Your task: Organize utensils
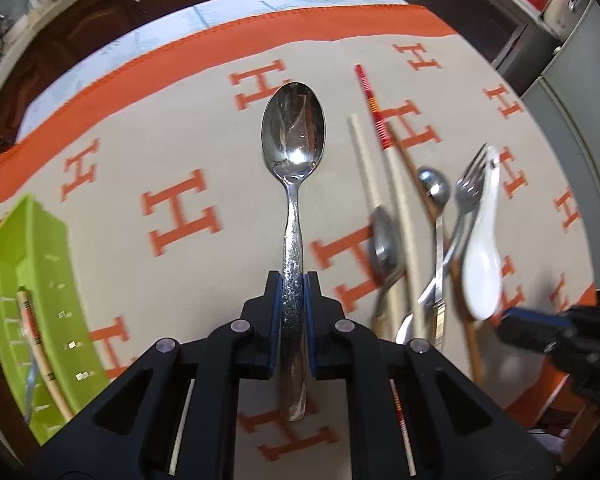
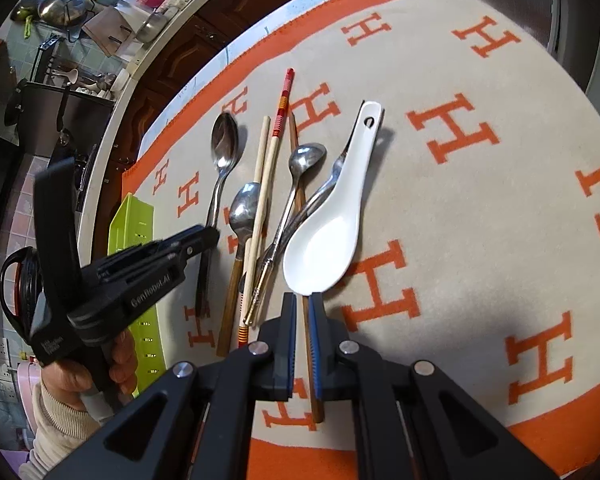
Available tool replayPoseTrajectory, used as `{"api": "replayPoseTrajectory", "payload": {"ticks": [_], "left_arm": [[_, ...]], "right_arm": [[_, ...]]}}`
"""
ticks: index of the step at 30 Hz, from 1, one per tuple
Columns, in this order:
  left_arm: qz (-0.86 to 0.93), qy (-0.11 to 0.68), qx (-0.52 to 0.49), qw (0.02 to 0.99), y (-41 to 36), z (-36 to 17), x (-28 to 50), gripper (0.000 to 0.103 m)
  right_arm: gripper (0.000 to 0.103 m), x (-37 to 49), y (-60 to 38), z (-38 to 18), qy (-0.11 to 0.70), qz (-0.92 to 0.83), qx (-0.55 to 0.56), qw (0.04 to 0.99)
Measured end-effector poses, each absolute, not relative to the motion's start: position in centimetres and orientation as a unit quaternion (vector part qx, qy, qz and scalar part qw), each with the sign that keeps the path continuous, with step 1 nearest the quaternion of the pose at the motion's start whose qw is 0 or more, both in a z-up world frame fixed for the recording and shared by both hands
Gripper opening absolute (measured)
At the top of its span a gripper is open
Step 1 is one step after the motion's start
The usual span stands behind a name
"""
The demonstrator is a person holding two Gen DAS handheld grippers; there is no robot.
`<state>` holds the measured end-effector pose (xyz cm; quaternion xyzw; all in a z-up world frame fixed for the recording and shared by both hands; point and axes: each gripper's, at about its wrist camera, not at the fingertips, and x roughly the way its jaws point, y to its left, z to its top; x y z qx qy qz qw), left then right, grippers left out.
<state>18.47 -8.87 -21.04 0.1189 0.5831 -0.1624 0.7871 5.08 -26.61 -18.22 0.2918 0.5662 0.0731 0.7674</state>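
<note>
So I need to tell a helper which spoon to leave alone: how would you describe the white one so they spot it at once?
On the beige cloth with orange H letters, find the heap of utensils beside the green tray. The white spoon lies on the heap's outer edge, farthest from the tray, partly over a fork. It alone is white ceramic, with a deep broad bowl and a hole in its handle; the other spoons are slim metal.

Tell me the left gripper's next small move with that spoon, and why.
Probably carry it left toward the green tray. The left gripper is already shut on the metal spoon, held above the cloth, and the tray, which already holds a chopstick, lies to its left.
</note>
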Motion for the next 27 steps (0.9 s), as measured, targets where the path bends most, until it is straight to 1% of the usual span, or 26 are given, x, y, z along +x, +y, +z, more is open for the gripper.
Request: {"api": "replayPoseTrajectory", "payload": {"ticks": [2,7,10,11,12,14,16,17,19,20,22,23,26,27], "left_arm": [[-0.156,0.588,0.115,0.786,-7.8,-21.0,18.1,0.008],[-0.168,0.616,0.068,0.767,-5.2,-21.1,17.4,0.008],[-0.189,0.637,0.018,0.747,-3.8,-21.2,17.6,0.009],[-0.195,0.643,0.002,0.740,-3.5,-21.3,17.8,0.011],[-0.205,0.651,-0.021,0.731,-2.9,-21.4,18.2,0.017],[-0.225,0.657,-0.053,0.718,-2.2,-21.7,18.7,0.024],[-0.241,0.659,-0.080,0.708,-1.4,-21.9,19.2,0.024],[-0.249,0.658,-0.092,0.704,-1.0,-22.0,19.4,0.024],[-0.251,0.657,-0.104,0.703,-0.3,-22.4,19.7,0.009],[-0.250,0.659,-0.127,0.698,0.4,-22.8,19.9,0.005],[-0.252,0.660,-0.151,0.692,0.8,-23.3,20.0,0.005],[-0.251,0.655,-0.144,0.698,0.7,-23.1,19.8,0.004],[-0.236,0.637,-0.075,0.730,-1.0,-21.9,18.7,0.004],[-0.227,0.627,-0.033,0.745,-2.2,-21.3,18.2,0.004]], "right_arm": [[0.006,5.1,-26.4,-18.0,0.565,0.077,0.289,0.769],[0.006,5.6,-25.3,-17.8,0.569,0.090,0.286,0.766],[0.006,5.8,-24.6,-17.6,0.569,0.095,0.282,0.767],[0.006,5.9,-24.5,-17.5,0.568,0.098,0.281,0.767],[0.006,5.9,-24.2,-17.4,0.568,0.100,0.280,0.768],[0.006,5.8,-24.0,-17.3,0.568,0.101,0.278,0.768],[0.006,5.7,-24.1,-17.4,0.569,0.099,0.279,0.767],[0.006,5.7,-24.2,-17.5,0.570,0.097,0.280,0.766],[0.006,5.7,-24.4,-17.7,0.571,0.095,0.284,0.764],[0.006,5.7,-24.4,-17.8,0.572,0.093,0.285,0.763],[0.006,5.7,-24.5,-17.9,0.573,0.092,0.285,0.763],[0.006,5.7,-24.4,-17.9,0.573,0.092,0.284,0.763],[0.006,5.6,-24.2,-17.8,0.574,0.093,0.278,0.765],[0.006,5.7,-24.1,-17.7,0.573,0.094,0.276,0.766]]}}
